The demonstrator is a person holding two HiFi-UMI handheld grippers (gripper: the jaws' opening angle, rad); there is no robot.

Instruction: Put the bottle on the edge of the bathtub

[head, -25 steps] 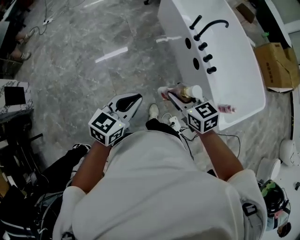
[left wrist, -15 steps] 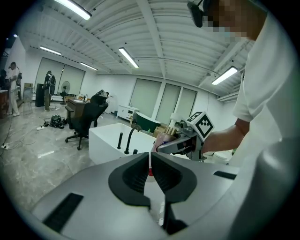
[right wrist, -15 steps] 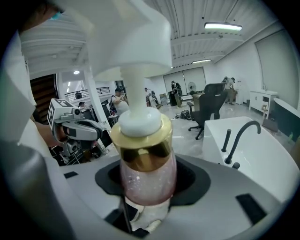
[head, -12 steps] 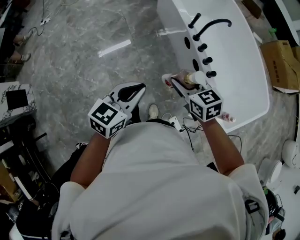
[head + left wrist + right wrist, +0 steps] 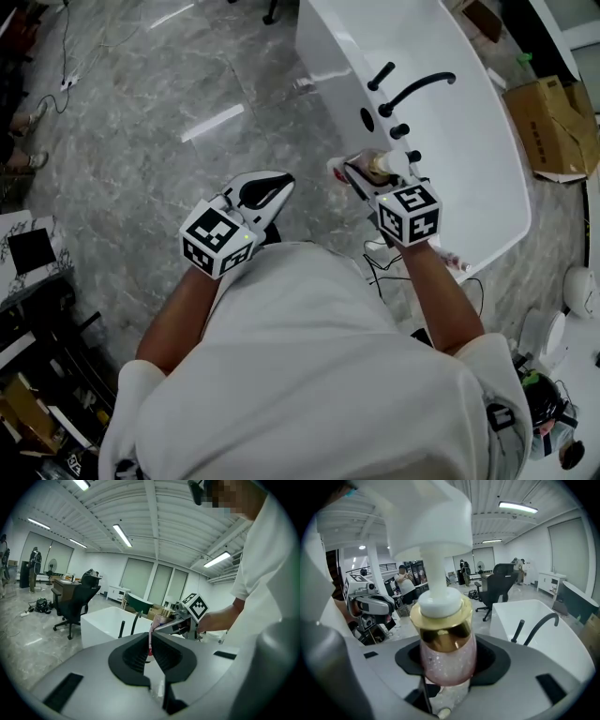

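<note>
Pink glittery pump bottle [image 5: 447, 656] pinched in right gripper [image 5: 364, 174], long axis along jaws, pump head forward, at white bathtub's [image 5: 469, 192] edge; glitter only in right gripper view. Left gripper [image 5: 151, 643] pressed together, empty.

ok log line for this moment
phase: placing | right gripper: shut on bottle, at tub edge near faucet | left gripper: shut, empty, over floor | bottle: not yet released
</note>
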